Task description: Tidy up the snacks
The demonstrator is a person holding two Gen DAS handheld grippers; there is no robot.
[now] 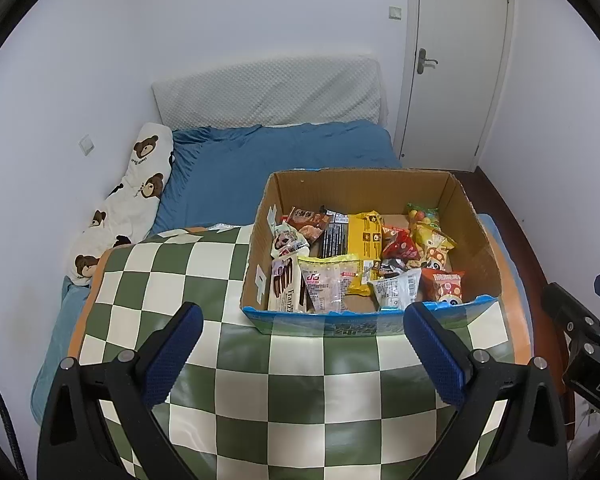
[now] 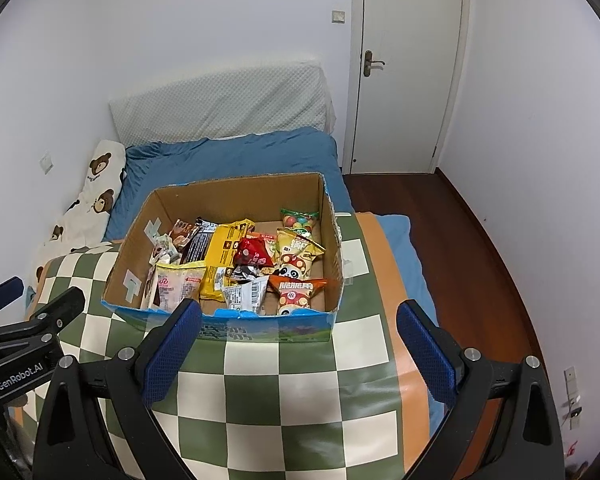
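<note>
An open cardboard box (image 1: 476, 224) (image 2: 236, 192) sits on a green-and-white checkered mat (image 1: 284, 384) (image 2: 276, 376). Inside lie several snack packs: a yellow pack (image 1: 365, 236) (image 2: 225, 246), a red pack (image 1: 400, 245) (image 2: 254, 254), an orange panda pack (image 1: 444, 285) (image 2: 298, 292), a pink-white pack (image 1: 328, 282) (image 2: 176, 286) and a white Franzzi box (image 1: 286, 289). My left gripper (image 1: 302, 326) is open and empty, just before the box's front wall. My right gripper (image 2: 300, 326) is open and empty, also at the front wall.
The mat lies on a bed with a blue sheet (image 1: 260, 160) (image 2: 228, 160). A bear-print pillow (image 1: 124, 204) (image 2: 88, 196) lies at the left wall. A white door (image 1: 456, 60) (image 2: 408, 64) stands behind. Dark wooden floor (image 2: 480, 240) is to the right.
</note>
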